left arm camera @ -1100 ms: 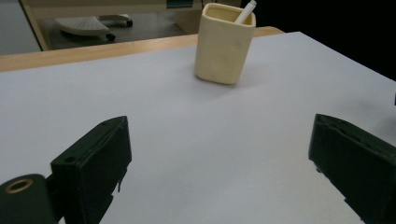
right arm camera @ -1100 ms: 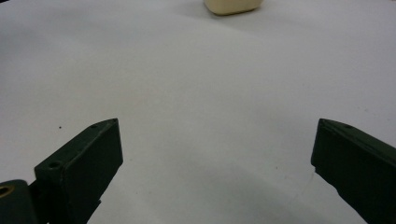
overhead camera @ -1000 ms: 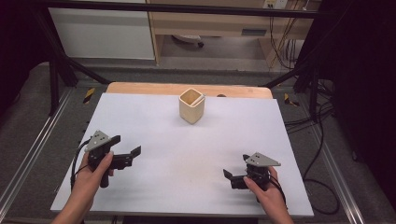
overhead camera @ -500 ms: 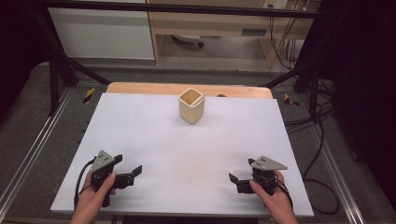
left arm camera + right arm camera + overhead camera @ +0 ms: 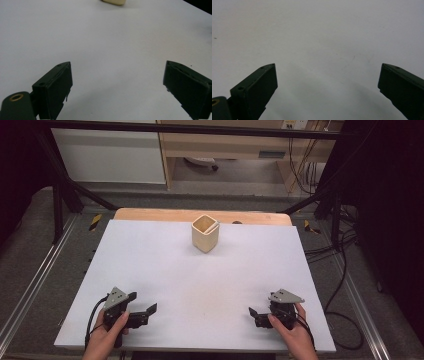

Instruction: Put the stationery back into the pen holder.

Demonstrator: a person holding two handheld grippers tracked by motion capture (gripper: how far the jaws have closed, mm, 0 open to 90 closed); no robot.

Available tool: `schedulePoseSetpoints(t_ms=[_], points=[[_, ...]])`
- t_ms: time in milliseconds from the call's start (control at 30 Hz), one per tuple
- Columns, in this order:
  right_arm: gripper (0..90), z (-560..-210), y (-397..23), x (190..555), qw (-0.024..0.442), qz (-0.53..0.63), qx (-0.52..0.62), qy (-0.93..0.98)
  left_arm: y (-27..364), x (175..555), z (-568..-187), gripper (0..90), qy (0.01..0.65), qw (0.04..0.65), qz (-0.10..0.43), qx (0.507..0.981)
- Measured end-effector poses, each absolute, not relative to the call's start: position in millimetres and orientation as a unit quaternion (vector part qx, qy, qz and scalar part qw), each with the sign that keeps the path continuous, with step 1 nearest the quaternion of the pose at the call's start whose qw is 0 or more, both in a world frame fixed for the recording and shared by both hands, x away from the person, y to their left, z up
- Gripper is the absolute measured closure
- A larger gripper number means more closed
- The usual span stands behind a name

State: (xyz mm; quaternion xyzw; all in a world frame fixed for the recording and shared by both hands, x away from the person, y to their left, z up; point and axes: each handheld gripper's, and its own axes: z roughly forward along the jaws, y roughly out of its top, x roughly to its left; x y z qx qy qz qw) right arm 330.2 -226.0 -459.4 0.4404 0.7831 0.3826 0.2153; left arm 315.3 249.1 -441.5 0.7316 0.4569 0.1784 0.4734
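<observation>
Grippers are sitting low at the near edge of the white table point(image 5: 200, 285) in the high view, one in each of the person's hands. The left gripper point(image 5: 145, 311) is lying near the left near corner with its jaws spread and gripping nothing, the hand point(image 5: 107, 337) wrapping it from below. The right gripper point(image 5: 254, 315) is resting near the right near corner, its jaws also parted and holding nothing, with a grey three-cornered plate on top. A small tan square cup point(image 5: 205, 233) is standing upright at the far middle of the table, well apart from both grippers, with a pale stick leaning inside it against the rim.

Looking along the left gripper point(image 5: 117, 85) in the left gripper view, the two black jaws are standing wide apart over bare white tabletop, and the bottom of the tan cup point(image 5: 113, 2) is showing far off at the top edge.

Along the right gripper point(image 5: 327, 87) in the right gripper view, both black jaws are likewise standing wide apart above the white surface, with nothing lying between them.
</observation>
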Motion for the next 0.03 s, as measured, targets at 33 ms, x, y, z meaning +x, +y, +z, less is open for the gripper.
schedulePoseSetpoints(t_ms=[33], points=[[3.0,-459.4,-226.0,330.2,0.215,0.383,0.440,0.783,250.6,315.4,-440.3,9.2,0.457,0.477,0.179,0.729]])
